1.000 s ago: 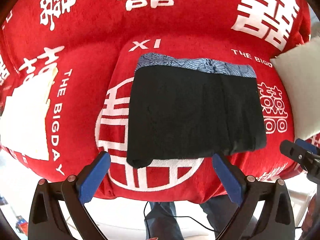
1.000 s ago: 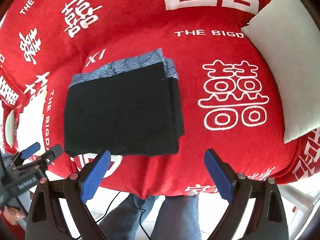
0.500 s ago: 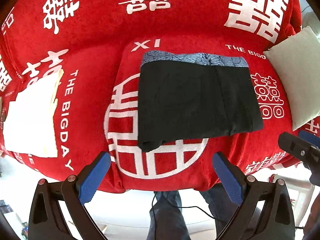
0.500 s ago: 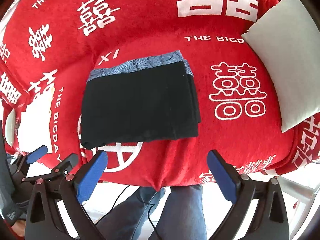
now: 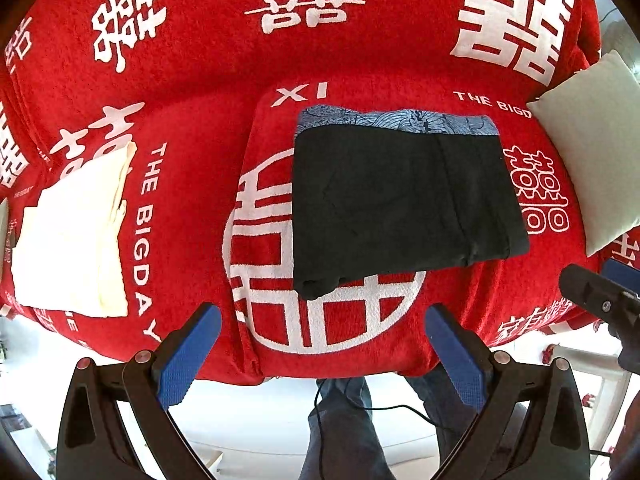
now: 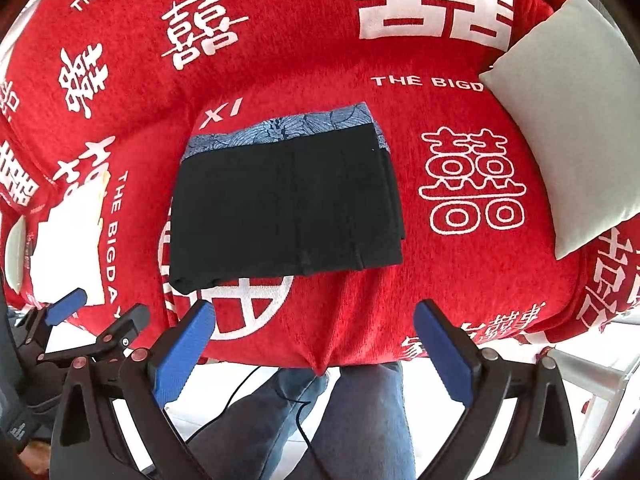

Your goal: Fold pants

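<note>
Black pants [image 5: 400, 204] [image 6: 284, 204] lie folded into a flat rectangle on the red cover, a blue patterned lining strip [image 5: 396, 122] showing along the far edge. My left gripper [image 5: 320, 356] hangs open above the near edge of the seat, apart from the pants, nothing between its blue pads [image 5: 188, 356]. My right gripper [image 6: 316, 352] is open too, also back from the pants with nothing held. The right gripper's tip [image 5: 596, 296] shows at the right edge of the left wrist view, and the left gripper [image 6: 92, 320] at the lower left of the right wrist view.
A red cover with white characters [image 5: 360, 40] drapes the seat. A folded cream cloth [image 5: 76, 232] lies to the left of the pants, a pale cushion [image 5: 588, 144] [image 6: 568, 120] to the right. A person's legs in jeans [image 6: 320, 412] and a cable are below the front edge.
Both grippers have drawn back and up from the pants, which now look smaller and farther off. The pants lie as before.
</note>
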{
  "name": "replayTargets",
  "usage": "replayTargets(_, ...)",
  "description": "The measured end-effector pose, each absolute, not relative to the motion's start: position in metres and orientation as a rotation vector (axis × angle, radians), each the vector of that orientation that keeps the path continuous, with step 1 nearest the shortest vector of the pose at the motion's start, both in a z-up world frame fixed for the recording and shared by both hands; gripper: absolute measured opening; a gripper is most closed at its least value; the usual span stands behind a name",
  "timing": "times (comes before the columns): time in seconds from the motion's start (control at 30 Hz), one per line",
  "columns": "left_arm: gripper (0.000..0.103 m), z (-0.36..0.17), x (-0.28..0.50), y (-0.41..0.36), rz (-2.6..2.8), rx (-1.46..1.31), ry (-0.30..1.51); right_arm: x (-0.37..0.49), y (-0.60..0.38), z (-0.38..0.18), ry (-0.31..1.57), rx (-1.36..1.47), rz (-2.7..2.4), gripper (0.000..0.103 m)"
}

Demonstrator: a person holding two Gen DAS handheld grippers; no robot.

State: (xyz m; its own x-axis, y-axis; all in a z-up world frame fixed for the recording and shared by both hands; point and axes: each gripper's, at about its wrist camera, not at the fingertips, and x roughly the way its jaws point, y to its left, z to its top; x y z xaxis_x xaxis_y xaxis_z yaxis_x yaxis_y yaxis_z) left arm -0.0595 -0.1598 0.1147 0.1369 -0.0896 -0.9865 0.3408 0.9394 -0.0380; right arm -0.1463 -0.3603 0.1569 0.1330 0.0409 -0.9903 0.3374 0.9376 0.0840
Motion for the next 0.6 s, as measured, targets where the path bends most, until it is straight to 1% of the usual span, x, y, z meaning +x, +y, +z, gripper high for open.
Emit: replayTargets(0.6, 0.102, 0.126, -0.067, -0.166, -0.353, 0.233, 1.377, -0.150, -0.353, 0.170, 1.404, 0.300, -0.233, 0.100)
